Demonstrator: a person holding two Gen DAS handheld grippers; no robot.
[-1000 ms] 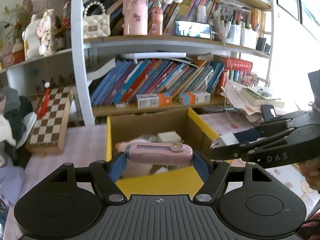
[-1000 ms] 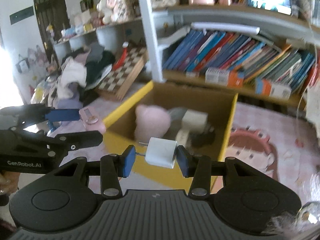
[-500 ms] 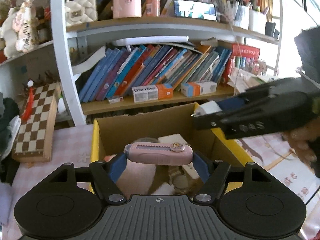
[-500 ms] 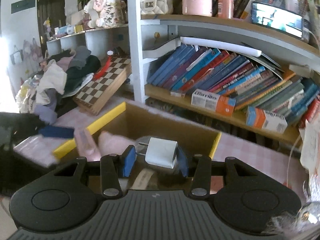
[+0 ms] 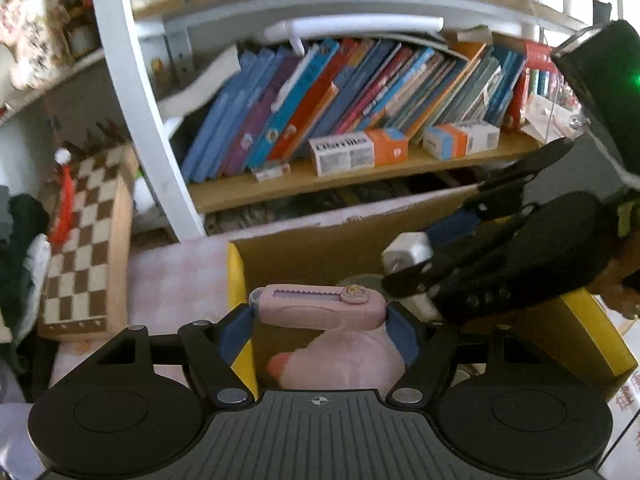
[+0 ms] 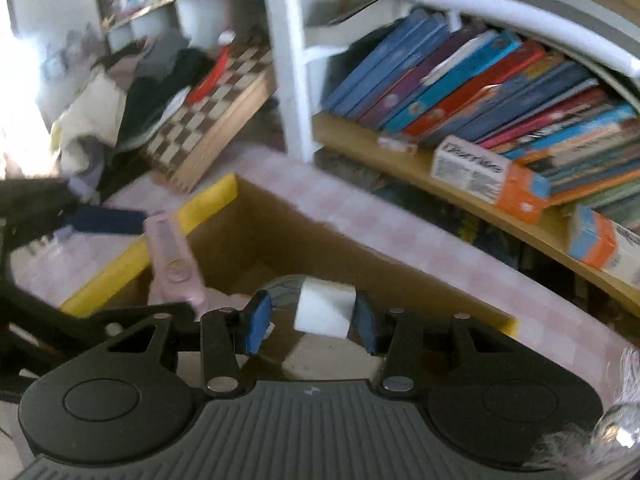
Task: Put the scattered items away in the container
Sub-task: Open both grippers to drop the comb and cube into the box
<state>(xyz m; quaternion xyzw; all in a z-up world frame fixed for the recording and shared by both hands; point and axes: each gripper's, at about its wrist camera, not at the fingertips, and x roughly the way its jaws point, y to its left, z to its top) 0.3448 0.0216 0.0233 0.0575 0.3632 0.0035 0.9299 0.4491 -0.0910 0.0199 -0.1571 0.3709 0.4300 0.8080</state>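
A bookshelf (image 5: 360, 128) packed with leaning books stands behind the yellow-rimmed cardboard box (image 5: 236, 280) on the pink checked desk (image 6: 400, 232). A pink plush toy (image 5: 344, 364) lies inside the box. Over the opening, the left hand-held gripper (image 5: 320, 316) clamps a pink utility knife (image 5: 320, 307) crosswise. The right hand-held gripper (image 6: 308, 316) stands parted, its left pad clear of the white charger plug (image 6: 325, 314), which touches only the right pad.

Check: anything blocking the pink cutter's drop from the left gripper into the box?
No hard block. The pink cutter sits clamped in the left gripper over the cardboard box. A pink plush toy lies directly beneath, and the right gripper crowds the right side.
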